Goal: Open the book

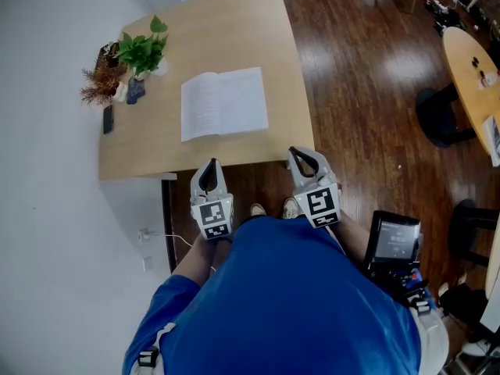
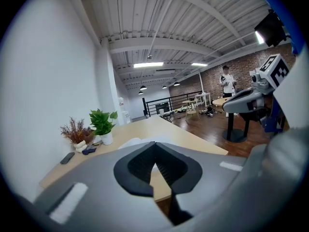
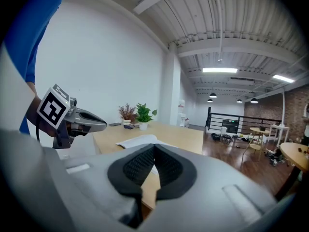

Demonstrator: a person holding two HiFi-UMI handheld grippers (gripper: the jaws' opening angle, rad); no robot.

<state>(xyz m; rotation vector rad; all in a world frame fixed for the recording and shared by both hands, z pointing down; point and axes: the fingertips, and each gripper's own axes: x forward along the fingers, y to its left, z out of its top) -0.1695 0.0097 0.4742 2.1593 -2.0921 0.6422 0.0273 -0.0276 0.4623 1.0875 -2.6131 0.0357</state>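
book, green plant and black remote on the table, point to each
book [image 1: 234,100], head view, on its right-hand page
green plant [image 1: 144,51], head view, on its leaves
black remote [image 1: 108,119], head view, on its middle

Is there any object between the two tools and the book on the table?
Nothing visible. Only bare table lies between the left tool, the right tool and the open book; the potted plant stands aside at the far corner.

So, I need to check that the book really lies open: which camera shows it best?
The head view: the book lies open on the table, both pages visible from above. Both gripper views see it edge-on, partly hidden behind their own jaws.
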